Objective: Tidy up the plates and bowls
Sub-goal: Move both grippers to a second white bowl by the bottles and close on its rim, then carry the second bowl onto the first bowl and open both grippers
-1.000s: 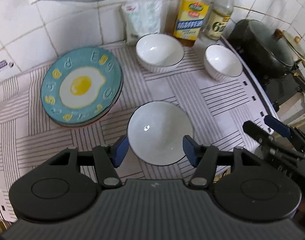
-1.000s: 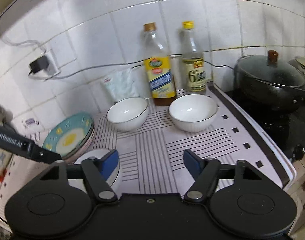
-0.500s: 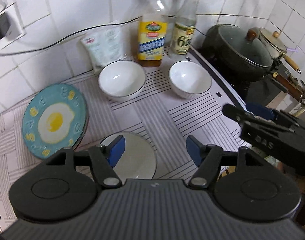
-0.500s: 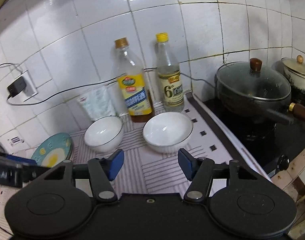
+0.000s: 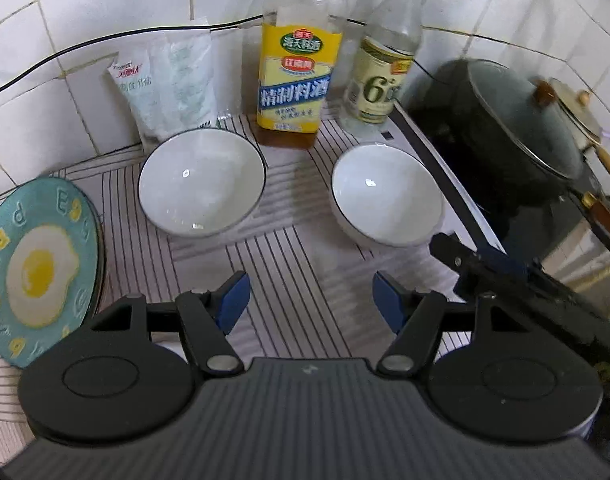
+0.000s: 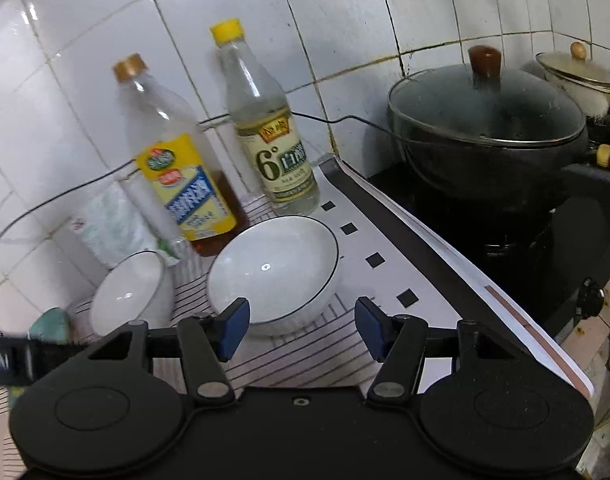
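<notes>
1. both tongs gape with nothing between the pads: left gripper (image 5: 309, 304) over bare striped mat (image 5: 289, 264); the right gripper (image 6: 301, 330) jaws have just been closing a little, still empty, the near wall of the right bowl (image 6: 273, 268) just beyond its blue pads.
2. from the left view the right gripper's dark body crosses in at the right, beside the right bowl (image 5: 387, 196).
3. egg plate (image 5: 33, 268) lies at the mat's left side, apart from the bowls.
4. left bowl (image 5: 203, 182) and the right bowl stand upright, a clear strip of mat between them.
5. behind them, close to the wall: a salt bag (image 5: 169, 84), a yellow-label bottle (image 5: 295, 80) and a clear bottle (image 5: 381, 76).
6. the mat's right edge runs along the dark stove (image 6: 485, 220), where a lidded wok (image 6: 485, 128) sits.
</notes>
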{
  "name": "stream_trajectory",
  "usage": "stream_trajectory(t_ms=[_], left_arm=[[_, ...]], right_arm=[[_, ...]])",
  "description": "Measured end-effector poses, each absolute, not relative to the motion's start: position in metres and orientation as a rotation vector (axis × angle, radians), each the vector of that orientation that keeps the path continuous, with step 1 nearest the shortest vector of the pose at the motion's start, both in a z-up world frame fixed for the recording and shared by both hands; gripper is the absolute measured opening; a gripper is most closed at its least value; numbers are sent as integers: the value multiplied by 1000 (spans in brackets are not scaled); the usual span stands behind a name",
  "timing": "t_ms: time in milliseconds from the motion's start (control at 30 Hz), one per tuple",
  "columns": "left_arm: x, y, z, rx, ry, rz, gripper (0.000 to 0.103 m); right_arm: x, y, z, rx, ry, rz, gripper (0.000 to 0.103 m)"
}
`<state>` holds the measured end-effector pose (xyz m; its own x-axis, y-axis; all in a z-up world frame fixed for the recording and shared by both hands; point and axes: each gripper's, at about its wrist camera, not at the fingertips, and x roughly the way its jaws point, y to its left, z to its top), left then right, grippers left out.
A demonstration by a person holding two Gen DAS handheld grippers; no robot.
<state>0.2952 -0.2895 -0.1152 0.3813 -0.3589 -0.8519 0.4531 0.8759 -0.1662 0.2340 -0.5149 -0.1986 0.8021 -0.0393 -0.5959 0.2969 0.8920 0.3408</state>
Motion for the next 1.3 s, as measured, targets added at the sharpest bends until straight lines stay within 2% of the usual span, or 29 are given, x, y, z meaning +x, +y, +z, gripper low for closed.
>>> stream_trajectory(t_ms=[100,200,267,333,400,500,567,700,767,1300], left_arm=[[308,-303,-123,71,1061,-520,67],[323,-317,-133,40,1069,-528,67],[331,-327,-142,43,1085,-515,65],[339,-336,-152,38,1115,-510,64],[341,-343,-160,46,1121,-499,62],[342,-352,-169,79,1113,-496,54],[343,-352,-174,71,1122,-498,42],[341,-352,-177,50,1113,-525,24],[340,-353,-179,37,1120,-549,12],[333,-361,-177,82,1087,-549,12]], right_arm=[[250,-519,-209,431,625,-198,58],[263,-522,-215,430,642,-201,49],[270,-524,-218,427,650,-211,31],[278,-526,-222,417,676,-223,20],[280,-527,-222,411,676,-225,20],[281,-525,-222,380,686,-229,19],[281,-526,-225,373,700,-237,18],[278,-533,-234,435,710,-224,18],[278,-534,-236,447,716,-217,18],[293,-536,-248,465,738,-204,21]])
